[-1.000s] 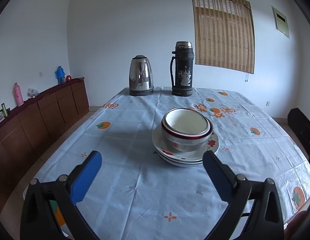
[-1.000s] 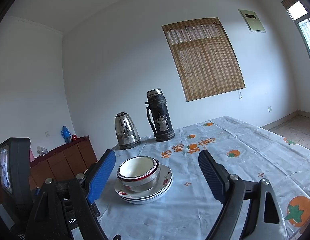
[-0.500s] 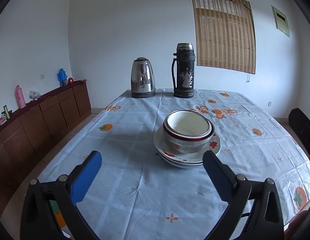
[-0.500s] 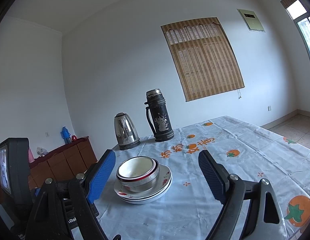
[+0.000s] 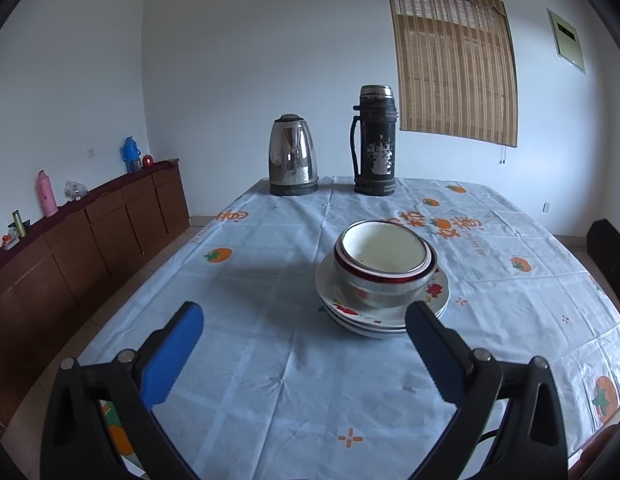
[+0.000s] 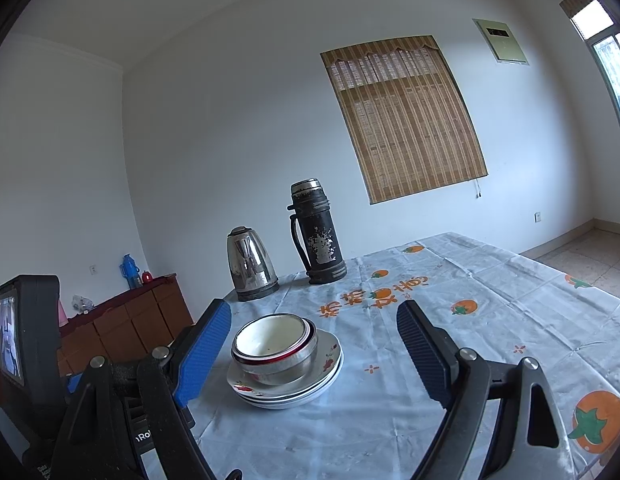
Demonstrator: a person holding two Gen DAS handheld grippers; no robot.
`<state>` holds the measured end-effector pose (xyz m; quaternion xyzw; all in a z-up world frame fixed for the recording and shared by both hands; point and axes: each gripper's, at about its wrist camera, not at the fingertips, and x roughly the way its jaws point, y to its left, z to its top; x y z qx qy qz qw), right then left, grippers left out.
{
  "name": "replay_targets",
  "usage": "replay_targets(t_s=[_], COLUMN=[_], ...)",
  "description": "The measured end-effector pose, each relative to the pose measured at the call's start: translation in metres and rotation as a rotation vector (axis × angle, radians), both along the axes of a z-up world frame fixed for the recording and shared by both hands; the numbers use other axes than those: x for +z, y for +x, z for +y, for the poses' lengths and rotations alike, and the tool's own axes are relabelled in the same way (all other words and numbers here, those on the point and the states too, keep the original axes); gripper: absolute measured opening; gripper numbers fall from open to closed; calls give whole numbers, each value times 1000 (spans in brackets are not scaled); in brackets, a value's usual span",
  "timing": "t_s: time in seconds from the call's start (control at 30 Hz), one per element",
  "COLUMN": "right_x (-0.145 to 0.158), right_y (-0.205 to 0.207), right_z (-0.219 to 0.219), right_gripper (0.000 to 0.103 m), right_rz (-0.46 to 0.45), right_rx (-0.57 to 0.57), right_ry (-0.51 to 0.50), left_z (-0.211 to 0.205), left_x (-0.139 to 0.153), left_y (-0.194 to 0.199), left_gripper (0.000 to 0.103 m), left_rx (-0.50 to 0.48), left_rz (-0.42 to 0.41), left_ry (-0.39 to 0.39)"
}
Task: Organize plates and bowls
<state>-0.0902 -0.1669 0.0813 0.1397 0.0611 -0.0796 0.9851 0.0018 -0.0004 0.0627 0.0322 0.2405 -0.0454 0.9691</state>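
Blue ribbed pads lined both tools, and each tool's black frame ran off the bottom edge of its own view, so the hands holding them could not be seen. The left tool (image 5: 304,320) hovered low over the near part of the bench (image 5: 270,380), its fingers spread wide with nothing between them. The right tool (image 6: 314,322) was likewise spread and empty, held just to the right of the left one, whose black body and small screen (image 6: 8,330) crowded the left edge of the right wrist view.

At mid-bench, ahead of both tools, nested bowls (image 5: 384,266) with red-banded rims sat in a stack of flowered plates (image 5: 390,312). How many bowls and plates made up the stack was hard to tell; only the rims showed. The right finger of the left tool overlapped the near right edge of the plates in the left wrist view, though it looked clear of them.

At the far end of the bench stood a steel kettle (image 5: 293,156) on the left and a worn black thermos flask (image 5: 375,142) on the right, apart from each other. Small bottles on the wooden sideboard (image 5: 90,236) along the left wall were too small to identify.
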Motion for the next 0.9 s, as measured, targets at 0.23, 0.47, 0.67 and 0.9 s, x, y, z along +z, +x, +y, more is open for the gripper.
replay_targets(t_s=[0.23, 0.47, 0.67, 0.9], right_x=[-1, -3, -5, -7], right_y=[2, 6, 11, 13], right_z=[-3, -8, -12, -16], right_gripper=[87, 87, 87, 87], right_rz=[4, 11, 25, 29], right_rx=[-7, -13, -13, -15], right_ry=[4, 11, 18, 27], left_z=[0, -2, -9, -9], left_x=[-1, -4, -6, -2], left_y=[2, 10, 11, 13], left_gripper=[103, 103, 103, 103], left_rx=[-6, -28, -8, 17], left_rz=[12, 42, 19, -2], left_ry=[-15, -37, 14, 25])
